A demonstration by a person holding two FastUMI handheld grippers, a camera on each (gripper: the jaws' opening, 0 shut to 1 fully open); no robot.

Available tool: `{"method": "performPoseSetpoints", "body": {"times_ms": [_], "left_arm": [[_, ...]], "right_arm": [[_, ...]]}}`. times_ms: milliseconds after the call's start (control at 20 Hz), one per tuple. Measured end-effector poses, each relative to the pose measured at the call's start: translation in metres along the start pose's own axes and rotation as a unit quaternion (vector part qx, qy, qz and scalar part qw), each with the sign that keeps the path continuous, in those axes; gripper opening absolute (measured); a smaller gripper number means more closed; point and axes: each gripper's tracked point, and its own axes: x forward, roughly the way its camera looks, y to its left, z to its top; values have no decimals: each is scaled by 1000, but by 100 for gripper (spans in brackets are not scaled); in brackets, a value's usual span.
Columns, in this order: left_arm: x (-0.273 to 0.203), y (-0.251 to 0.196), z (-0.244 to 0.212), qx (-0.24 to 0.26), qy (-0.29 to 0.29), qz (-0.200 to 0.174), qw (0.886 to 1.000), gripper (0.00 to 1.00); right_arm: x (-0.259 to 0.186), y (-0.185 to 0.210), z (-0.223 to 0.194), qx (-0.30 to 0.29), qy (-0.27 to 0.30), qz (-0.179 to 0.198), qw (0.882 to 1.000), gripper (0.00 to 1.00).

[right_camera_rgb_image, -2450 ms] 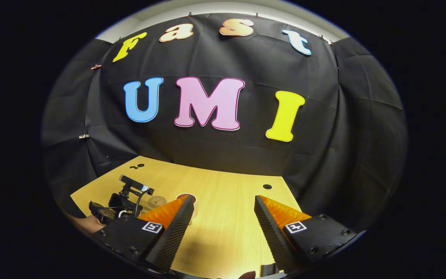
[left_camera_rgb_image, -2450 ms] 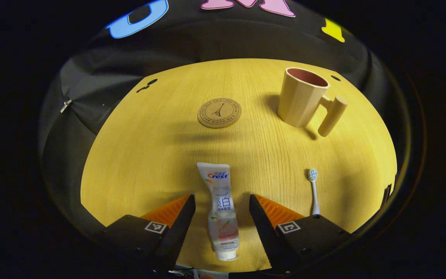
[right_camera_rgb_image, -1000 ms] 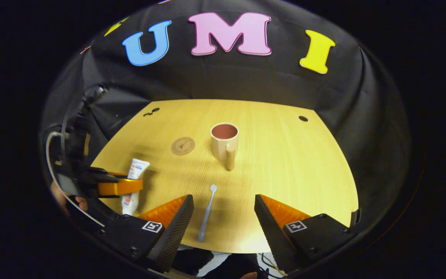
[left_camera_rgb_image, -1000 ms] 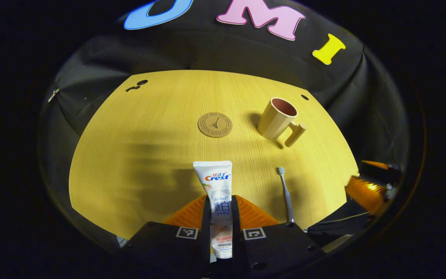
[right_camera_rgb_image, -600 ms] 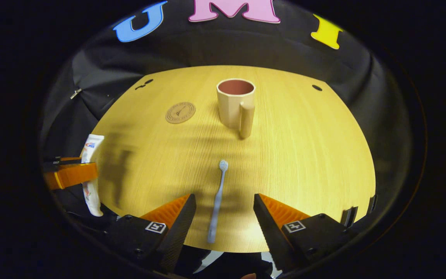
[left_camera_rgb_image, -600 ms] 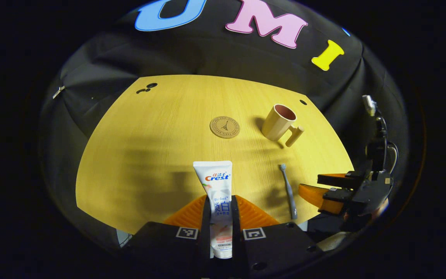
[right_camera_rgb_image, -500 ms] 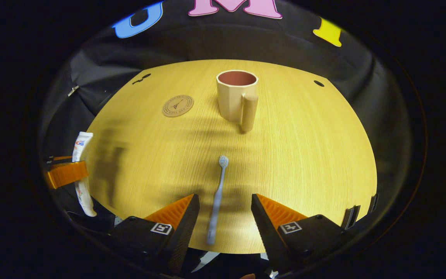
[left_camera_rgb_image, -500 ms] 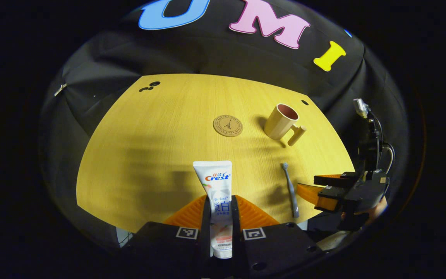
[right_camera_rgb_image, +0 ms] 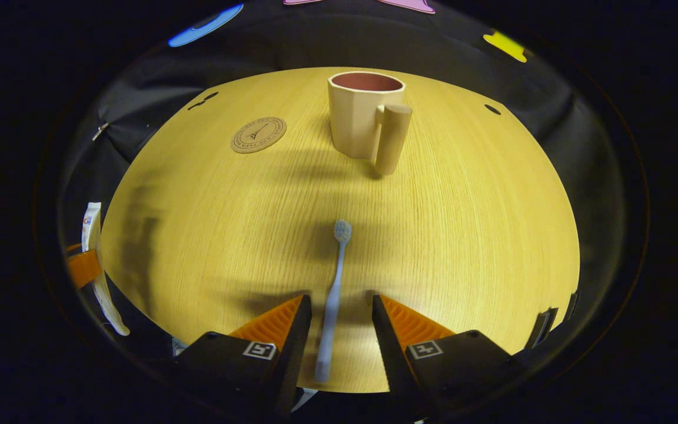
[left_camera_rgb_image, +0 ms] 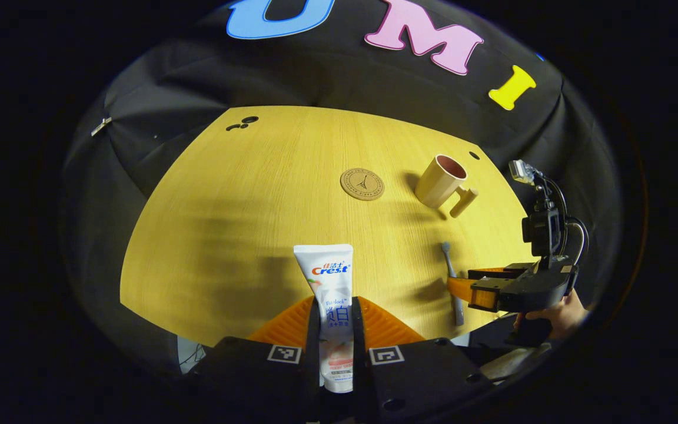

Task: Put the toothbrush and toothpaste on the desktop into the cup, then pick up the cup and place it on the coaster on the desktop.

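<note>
My left gripper is shut on the white toothpaste tube, which it holds in the air over the table's near edge, crimped end forward. The tube and the left gripper show at the far left of the right gripper view. The grey-blue toothbrush lies flat on the yellow table, head pointing at the cup. My right gripper is open with its fingers close on either side of the handle; it also shows beside the toothbrush. The beige cup stands upright, handle toward me.
A round cork coaster lies left of the cup. A hand holds the right gripper at the table's right edge. Cable holes mark the far corners. Black cloth surrounds the table.
The right gripper has dropped lower and forward over the toothbrush and its fingers have narrowed around the handle. The left gripper keeps the toothpaste and has drifted slightly left.
</note>
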Motion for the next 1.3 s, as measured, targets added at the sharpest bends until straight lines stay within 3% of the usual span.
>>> {"method": "performPoseSetpoints", "body": {"times_ms": [50, 200, 250, 400, 600, 750, 950, 1000, 1150, 1300], "left_arm": [[-1, 1, 0, 0, -1, 2, 1000, 27], [-2, 0, -3, -7, 0, 5, 1000, 28], [-2, 0, -4, -9, 2, 6, 1000, 28], [-3, -1, -6, -12, 2, 8, 1000, 28], [-4, -9, -6, -13, -4, 7, 1000, 28], [-5, -18, 1, -25, -23, -3, 999, 28], [-7, -42, 30, -33, -79, -40, 996, 28], [-8, -50, 44, -35, -98, -50, 993, 32], [-17, -85, 98, -39, -173, -98, 979, 27], [-30, -131, 160, -56, -248, -179, 950, 27]], "right_arm": [[3, 0, -6, 0, 10, -2, 1000, 51], [3, 1, -2, 12, 3, -8, 1000, 45], [2, 1, -4, 14, 9, -10, 1000, 31], [4, 3, -3, 3, 21, -8, 1000, 15], [3, 4, -2, -1, 8, 11, 1000, 10], [-7, 2, 5, 11, -36, 29, 999, 8], [-42, 9, 27, 12, -108, 82, 991, 8], [-52, 13, 34, 20, -123, 99, 987, 8], [-86, 13, 54, 53, -166, 144, 974, 8], [-124, 1, 77, 69, -214, 163, 961, 8]]}}
